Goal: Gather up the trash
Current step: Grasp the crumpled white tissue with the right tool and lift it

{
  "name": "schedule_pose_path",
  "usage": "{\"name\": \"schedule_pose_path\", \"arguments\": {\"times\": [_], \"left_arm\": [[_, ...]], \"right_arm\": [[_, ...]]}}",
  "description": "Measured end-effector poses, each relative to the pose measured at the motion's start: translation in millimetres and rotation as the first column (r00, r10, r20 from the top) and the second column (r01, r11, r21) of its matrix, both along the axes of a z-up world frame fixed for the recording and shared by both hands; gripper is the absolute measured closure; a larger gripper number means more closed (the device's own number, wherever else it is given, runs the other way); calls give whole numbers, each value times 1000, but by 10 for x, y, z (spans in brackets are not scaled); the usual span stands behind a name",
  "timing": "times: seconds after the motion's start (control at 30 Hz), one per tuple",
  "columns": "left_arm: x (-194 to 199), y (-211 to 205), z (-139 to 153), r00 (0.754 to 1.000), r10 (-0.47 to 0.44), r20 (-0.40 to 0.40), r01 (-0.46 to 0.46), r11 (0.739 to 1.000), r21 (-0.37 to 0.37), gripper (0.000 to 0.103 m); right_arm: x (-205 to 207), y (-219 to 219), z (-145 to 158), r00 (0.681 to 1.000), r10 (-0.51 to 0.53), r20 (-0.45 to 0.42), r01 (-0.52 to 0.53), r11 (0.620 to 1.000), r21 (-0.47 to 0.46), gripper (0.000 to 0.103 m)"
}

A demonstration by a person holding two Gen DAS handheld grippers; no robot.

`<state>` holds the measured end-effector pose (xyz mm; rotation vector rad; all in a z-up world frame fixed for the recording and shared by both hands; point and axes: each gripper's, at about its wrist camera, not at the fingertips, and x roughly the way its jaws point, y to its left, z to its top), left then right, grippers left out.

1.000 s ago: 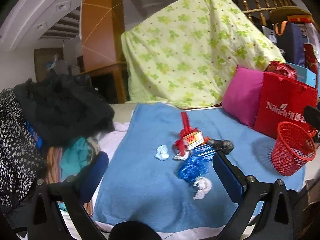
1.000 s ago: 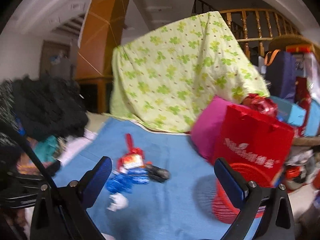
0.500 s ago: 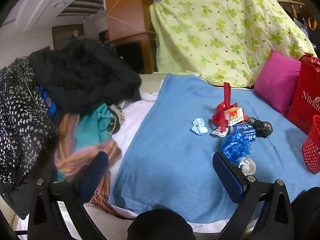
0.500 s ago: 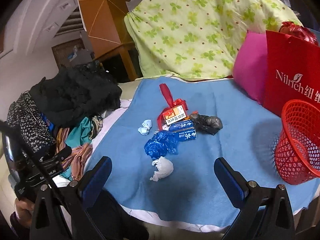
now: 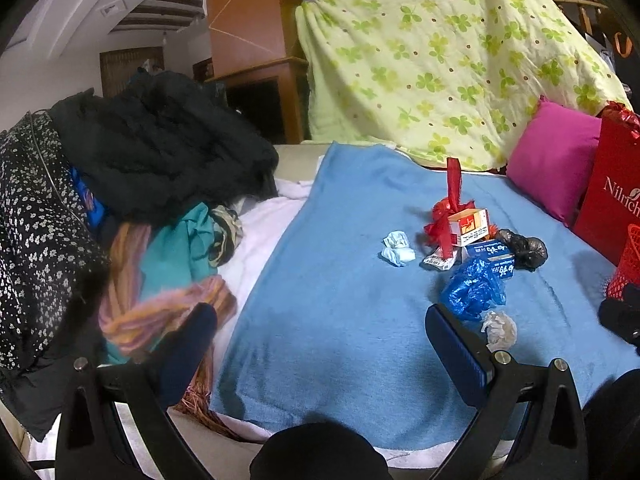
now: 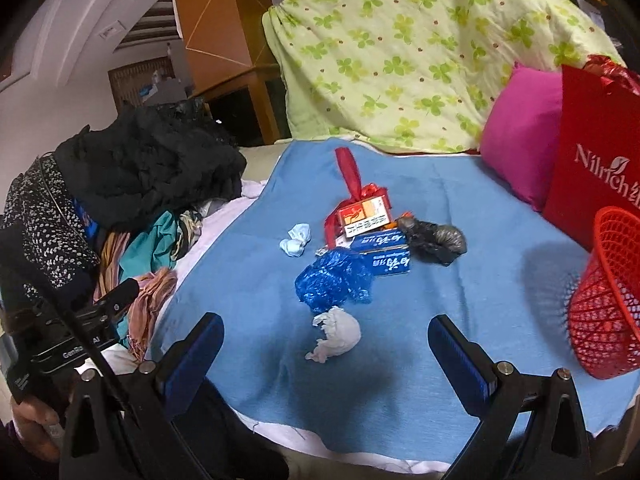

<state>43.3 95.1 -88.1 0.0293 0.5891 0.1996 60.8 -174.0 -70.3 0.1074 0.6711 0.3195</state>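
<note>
Room: dim living space, orange-brown pillar at the back, clover-print sheet draped over something behind the bed.
Bed: blue blanket spread across it, white sheet showing at its near and left edges.
Left side: heap of clothes, black on top, a dotted dark garment, teal and striped fabric lower down, lying beside the blanket.
Right side: pink cushion against the sheet, red bag just beside it, red basket in front of the bag at the blanket's right edge, tilted.
Trash: a loose cluster near the middle of the blanket, none of it in the basket.
Nearest piece: white wad, apart from the rest, towards the near edge.
Behind it: blue wrapper, crumpled, touching a blue box.
Further back: orange-and-white box with red ribbon standing up from it; black bag scrunched just to the right of the boxes.
Off to the left of the cluster: pale blue wad, on its own.
Left gripper: jaws wide, nothing between them, above the near left part of the blanket; the white wad sits just outside its right finger.
Right gripper: jaws wide and empty, the white wad lying between the fingertips in view, not touched.
Person: a hand at the lower left of the right view, gripping the left tool's handle.
</note>
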Motion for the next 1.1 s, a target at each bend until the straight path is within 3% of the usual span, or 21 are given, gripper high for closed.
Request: {"name": "schedule_pose_path", "arguments": {"times": [0.4,0.5,0.6,0.73,0.8,0.9,1.03,1.1], "left_arm": [[244,72,-170,999,10,-46,-10,1000,1,0],[299,98,-209,998,15,-56,-15,1000,-1,0],[351,111,-242,998,18,-66,-18,1000,-3,0],[405,113,-266,997,18,-76,-18,1000,-1,0],[428,112,-276,997,18,-78,-18,1000,2,0],[469,101,-301,996,18,-89,-18,1000,2,0],[524,62,-330,995,12,-101,-12,1000,6,0],[562,24,-347,994,-4,-110,3,1000,-3,0]], "right_arm": [[501,211,-458,995,-12,-94,10,1000,-23,1],[702,303,-672,990,-5,-144,-2,999,-45,12],[883,382,-901,982,-15,-187,3,998,-68,14],[1099,450,-1185,966,-37,-257,12,995,-97,29],[1165,445,-1296,957,-48,-286,21,995,-98,30],[1225,452,-1449,942,-47,-332,13,995,-104,45],[1207,430,-1492,948,-37,-315,2,994,-109,64],[1200,371,-1493,949,-26,-313,-1,996,-85,67]]}}
